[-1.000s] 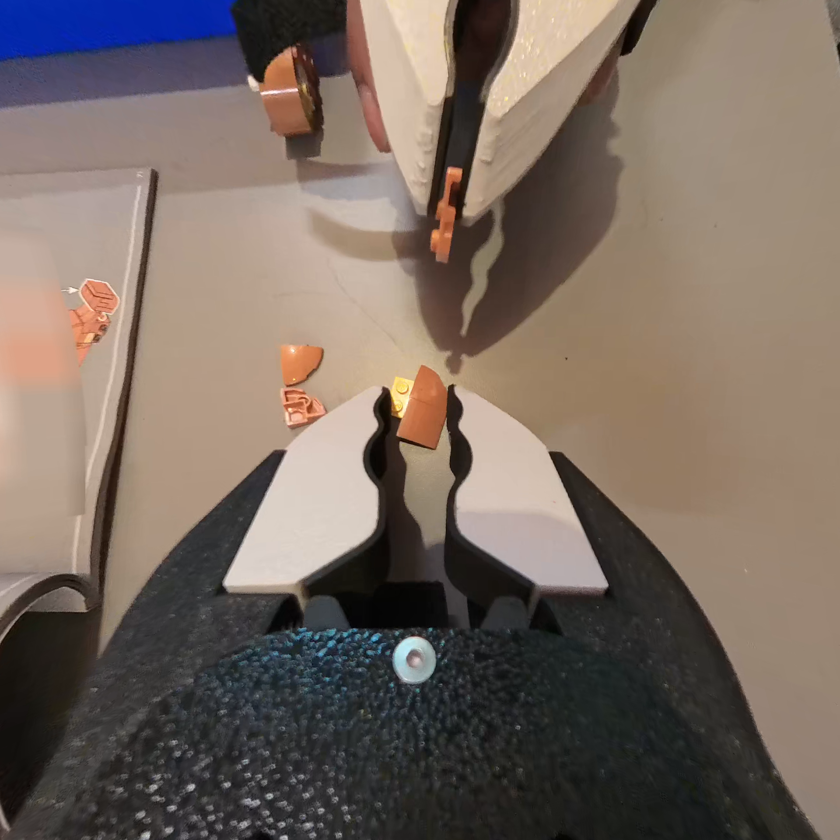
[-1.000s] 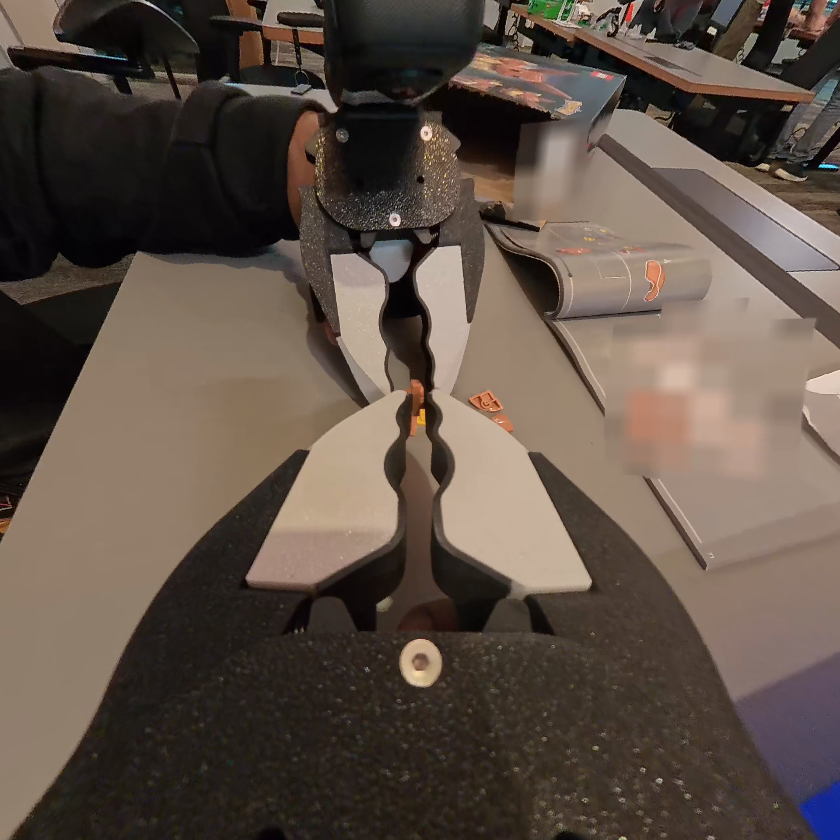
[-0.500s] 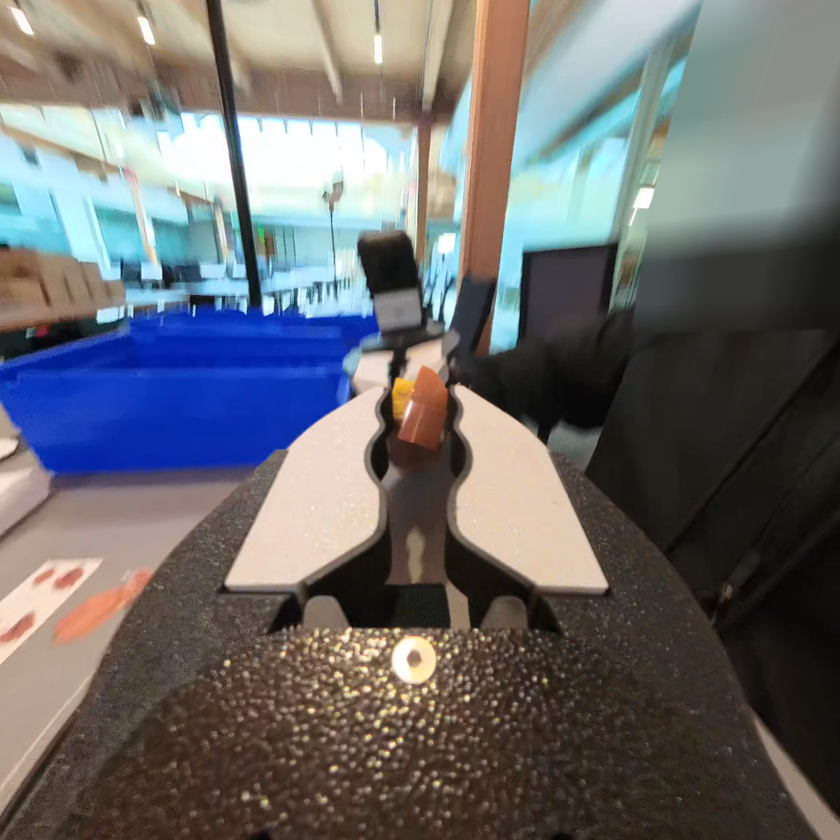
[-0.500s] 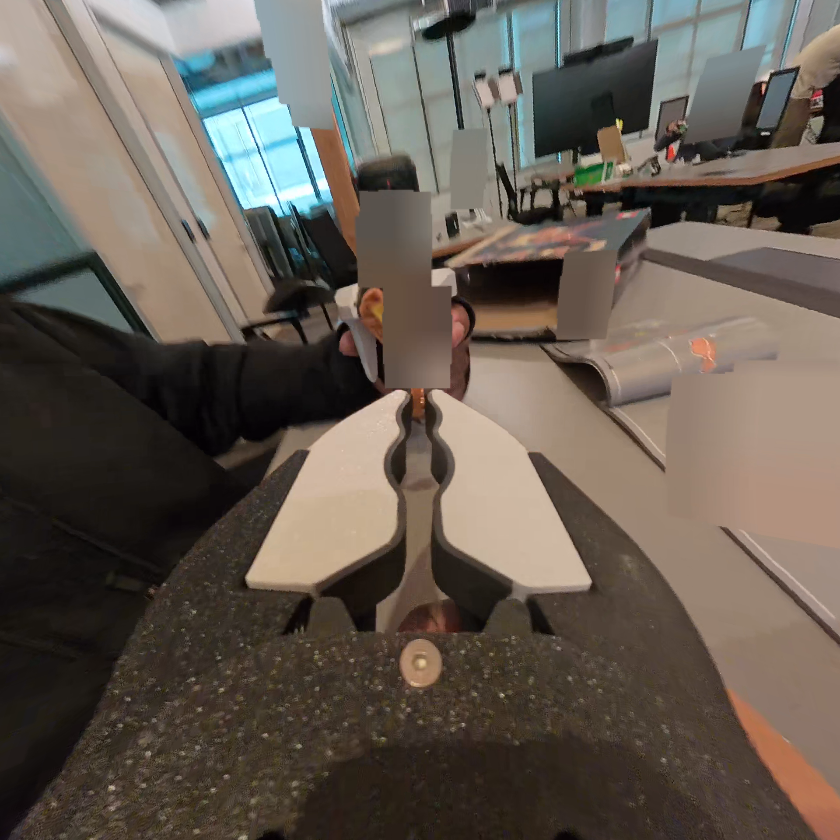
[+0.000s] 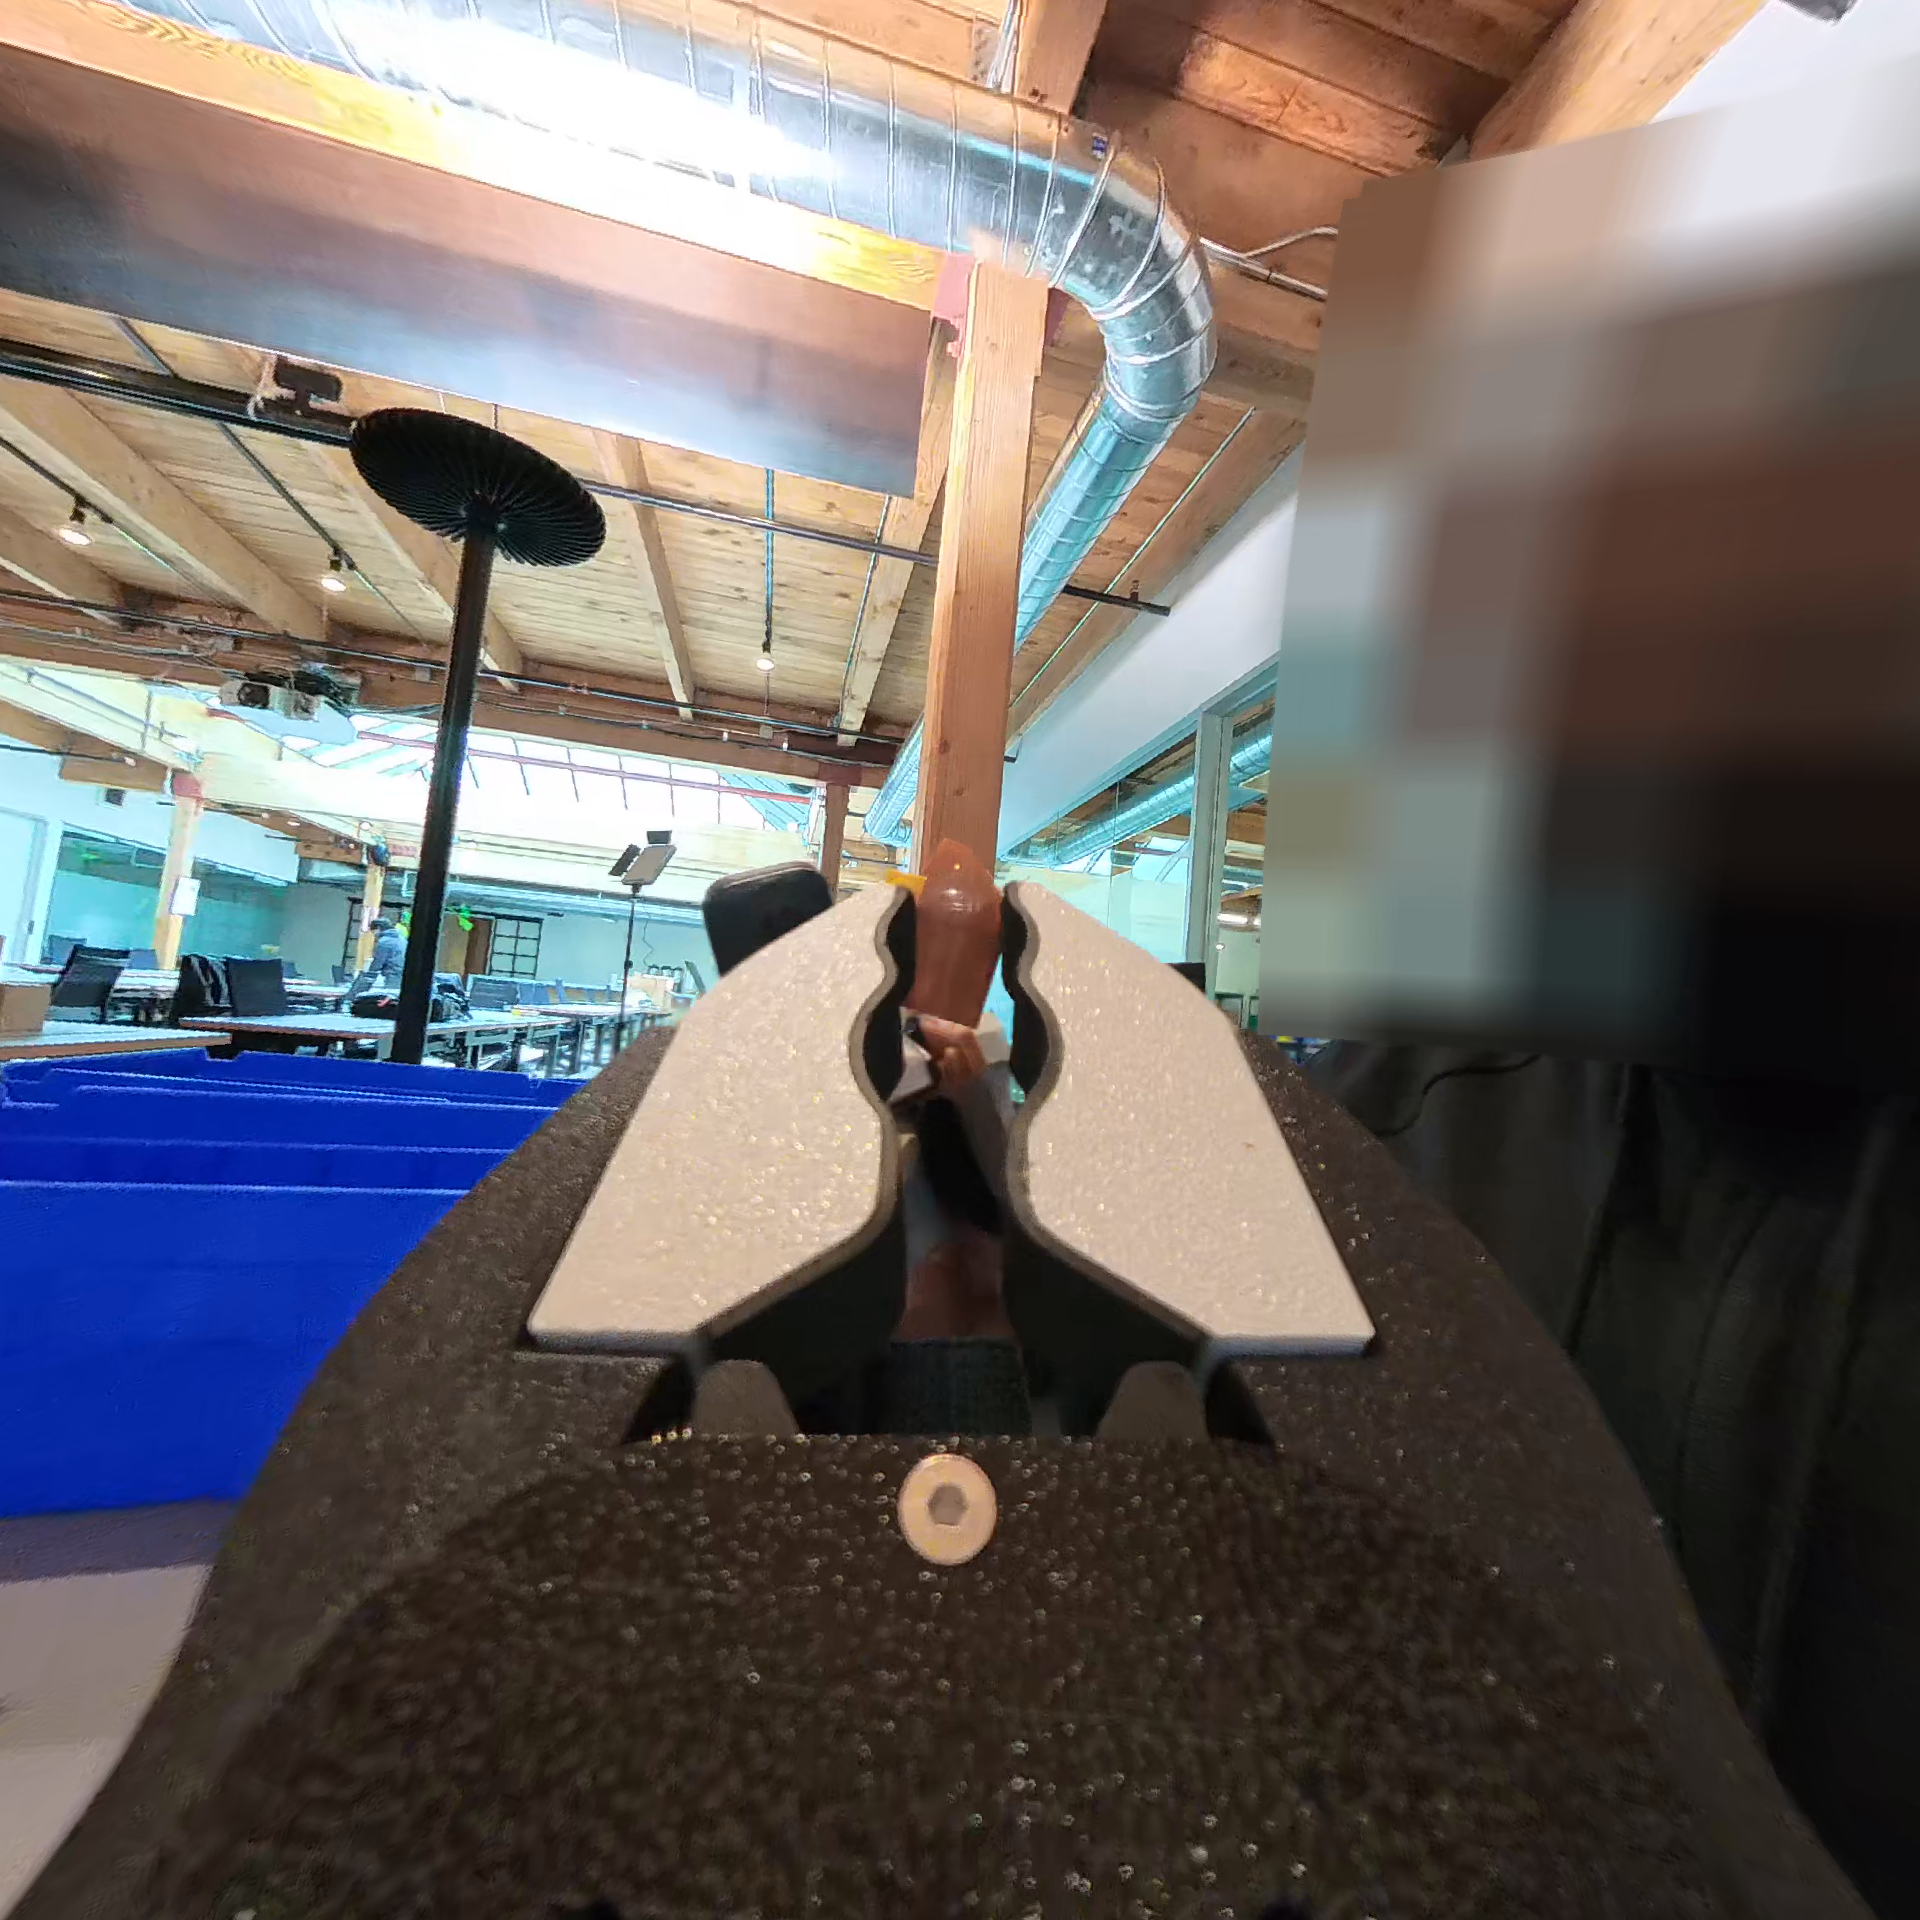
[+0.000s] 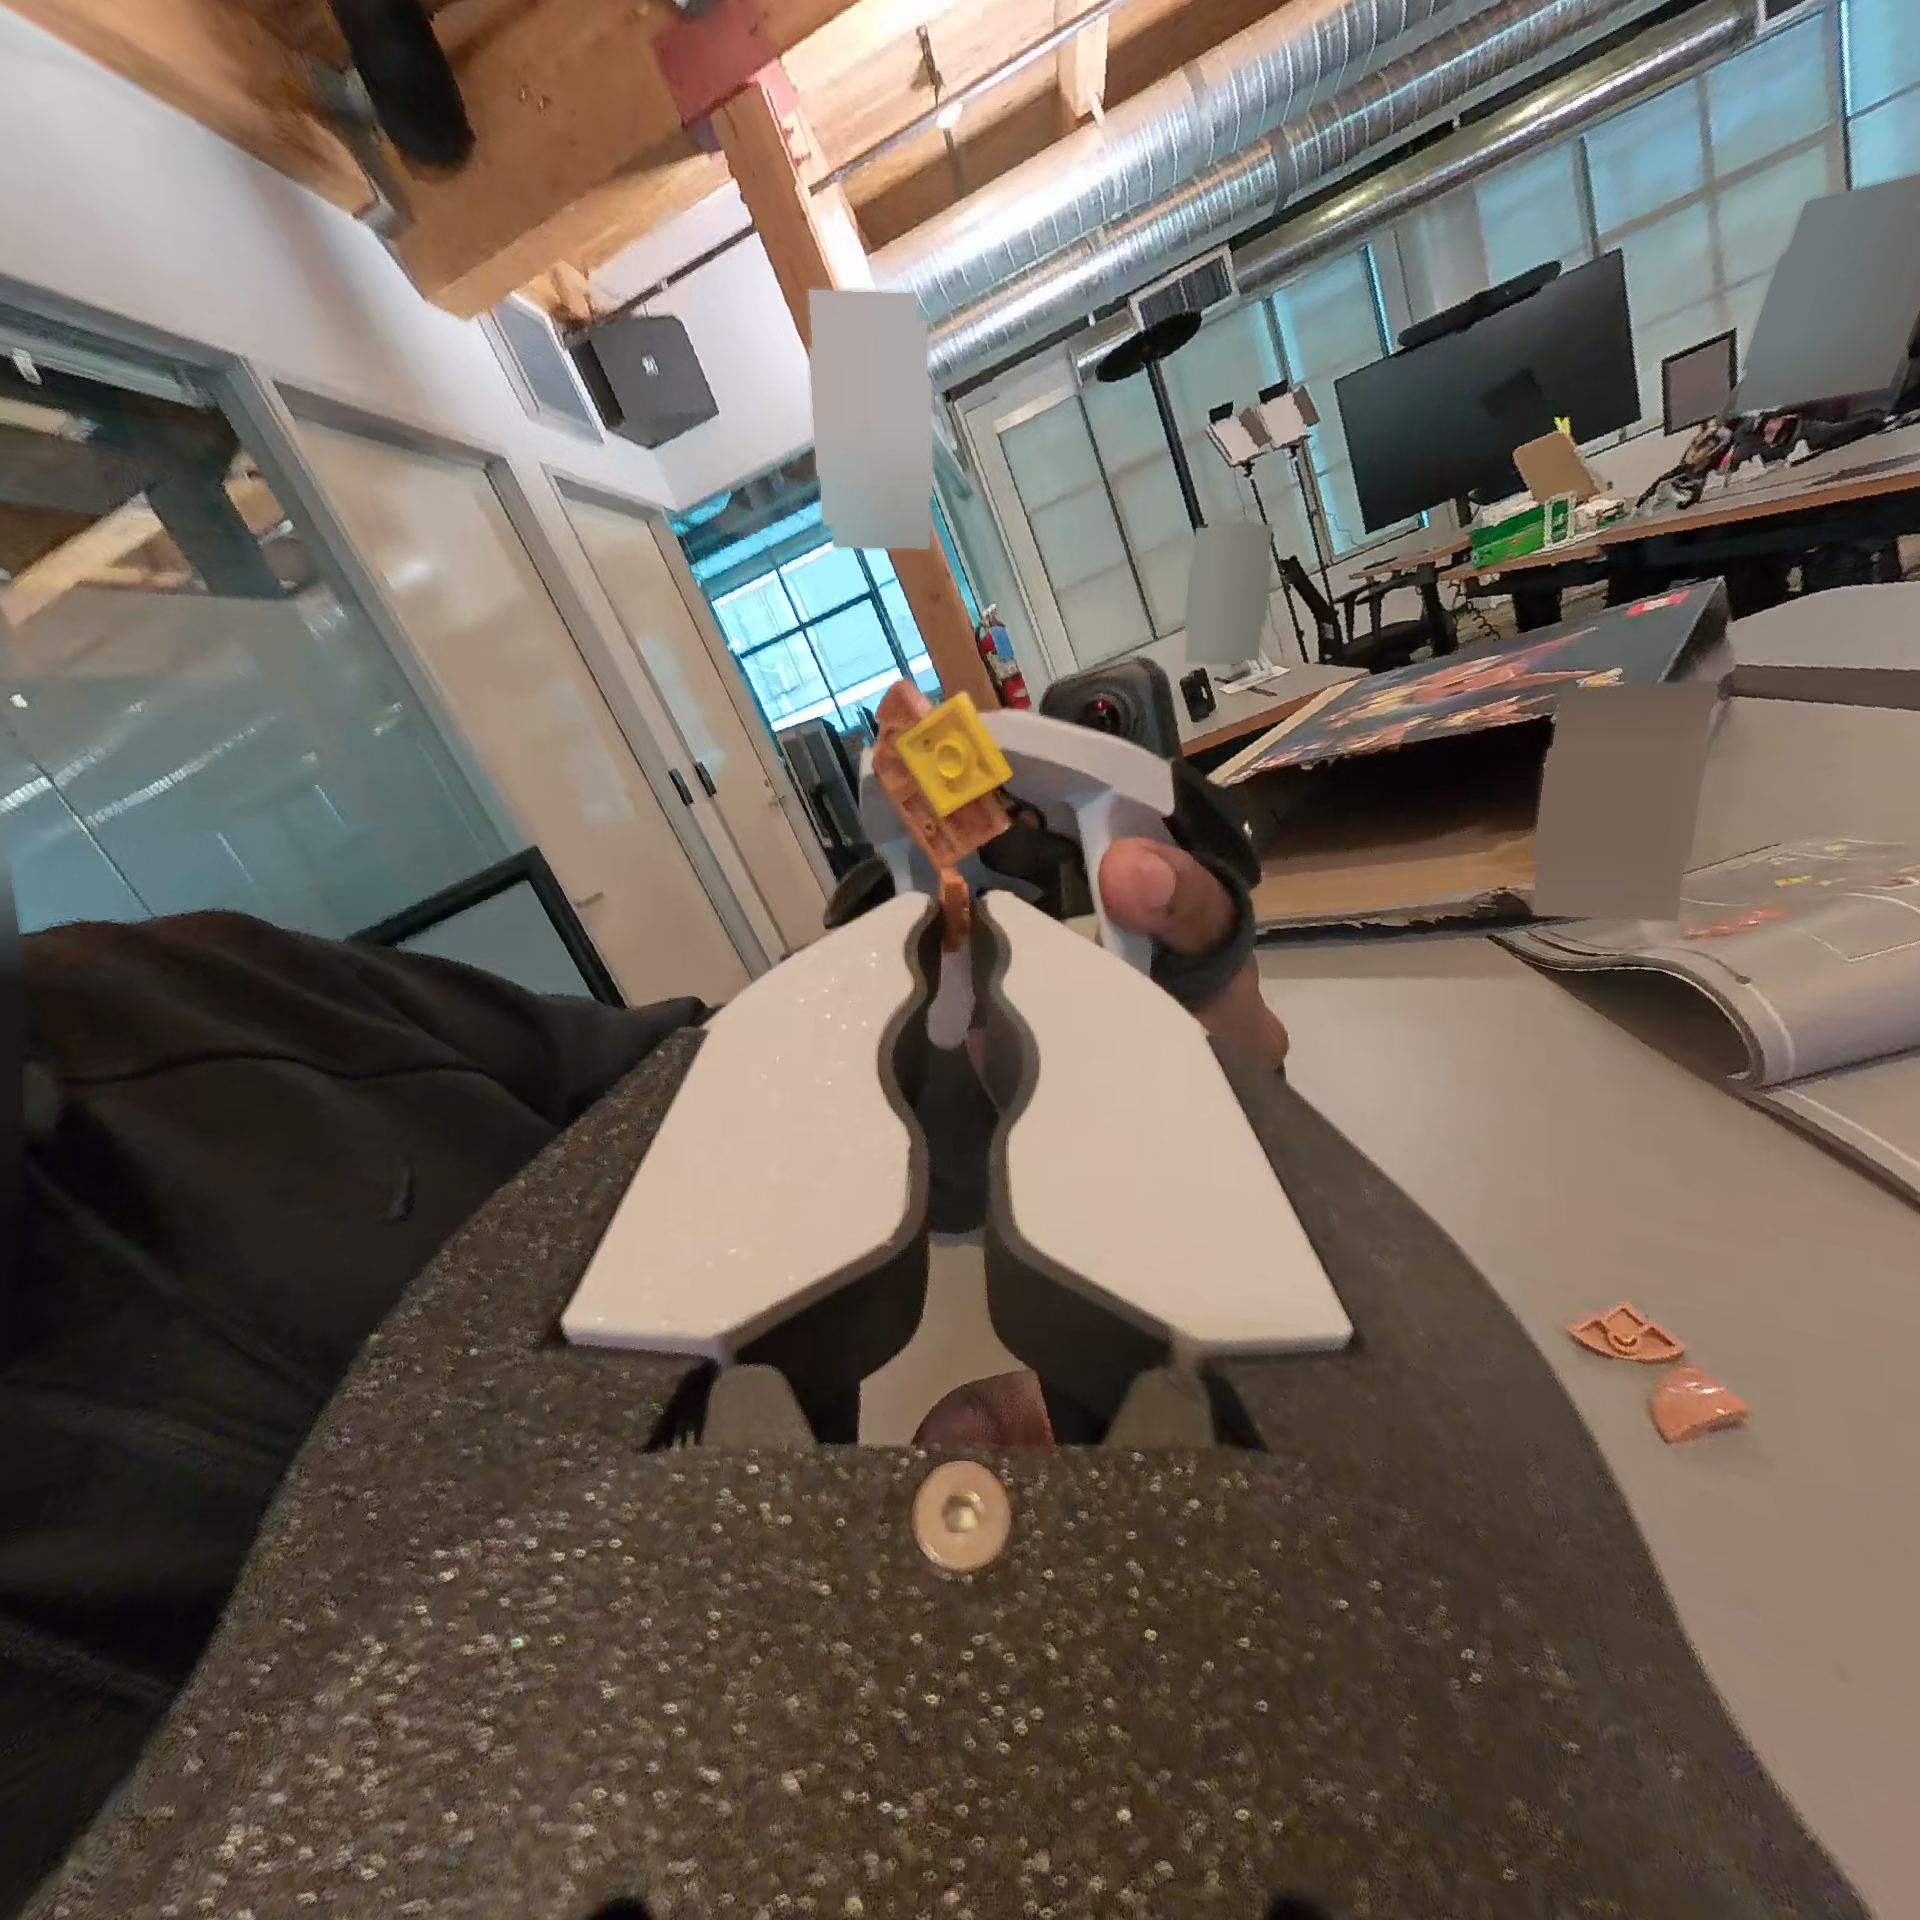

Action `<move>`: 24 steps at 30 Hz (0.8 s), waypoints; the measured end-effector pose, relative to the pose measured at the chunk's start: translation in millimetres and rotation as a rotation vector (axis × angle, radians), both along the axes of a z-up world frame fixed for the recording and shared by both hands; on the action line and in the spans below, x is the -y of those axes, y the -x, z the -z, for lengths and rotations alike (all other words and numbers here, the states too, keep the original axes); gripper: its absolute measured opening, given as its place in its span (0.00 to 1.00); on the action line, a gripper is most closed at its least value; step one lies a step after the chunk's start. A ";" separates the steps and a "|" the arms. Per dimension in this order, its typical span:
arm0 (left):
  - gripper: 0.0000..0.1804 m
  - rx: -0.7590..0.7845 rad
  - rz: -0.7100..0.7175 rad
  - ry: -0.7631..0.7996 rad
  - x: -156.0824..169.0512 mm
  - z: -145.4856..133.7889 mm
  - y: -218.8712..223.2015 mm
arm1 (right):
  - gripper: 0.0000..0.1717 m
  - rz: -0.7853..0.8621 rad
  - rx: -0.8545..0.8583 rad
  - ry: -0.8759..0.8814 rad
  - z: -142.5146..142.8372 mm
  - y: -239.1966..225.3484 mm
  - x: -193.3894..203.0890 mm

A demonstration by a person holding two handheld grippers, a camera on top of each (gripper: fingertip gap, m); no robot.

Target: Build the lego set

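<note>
Left wrist view: the left gripper (image 5: 948,914) is raised toward the timber ceiling, its pads pressed on a brown curved plastic brick (image 5: 948,940) with a yellow square plate (image 5: 902,884) peeking behind it. Blue plastic bins (image 5: 208,1195) sit lower left.

Right wrist view: the right gripper (image 6: 958,920), jaws narrow, pinches a thin orange plastic piece (image 6: 958,912), just below the left gripper's brick. Two orange curved pieces (image 6: 1662,1371) lie on the grey table (image 6: 1558,1195) beside an open booklet (image 6: 1766,977).

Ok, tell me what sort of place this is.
Most likely an open-plan office or workshop in a converted timber building: exposed wooden beams and a metal air duct overhead, long desks with a large monitor, and glass-walled rooms alongside.
</note>
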State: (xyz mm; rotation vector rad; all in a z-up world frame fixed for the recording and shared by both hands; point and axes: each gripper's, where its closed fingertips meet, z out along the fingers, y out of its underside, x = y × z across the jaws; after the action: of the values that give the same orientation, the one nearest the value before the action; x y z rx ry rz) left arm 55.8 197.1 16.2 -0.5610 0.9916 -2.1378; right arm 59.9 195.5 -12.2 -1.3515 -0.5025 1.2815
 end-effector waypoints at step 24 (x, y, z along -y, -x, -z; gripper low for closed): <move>0.03 -0.319 -0.126 -0.004 -24.6 47.0 -31.5 | 0.02 0.145 0.124 0.036 27.6 -19.6 -24.1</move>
State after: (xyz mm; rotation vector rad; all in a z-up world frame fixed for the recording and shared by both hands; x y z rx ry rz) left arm 87.3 221.7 -30.8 -0.9585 1.0981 -1.9714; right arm 79.5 219.6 -39.7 -1.4769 -0.4597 1.0984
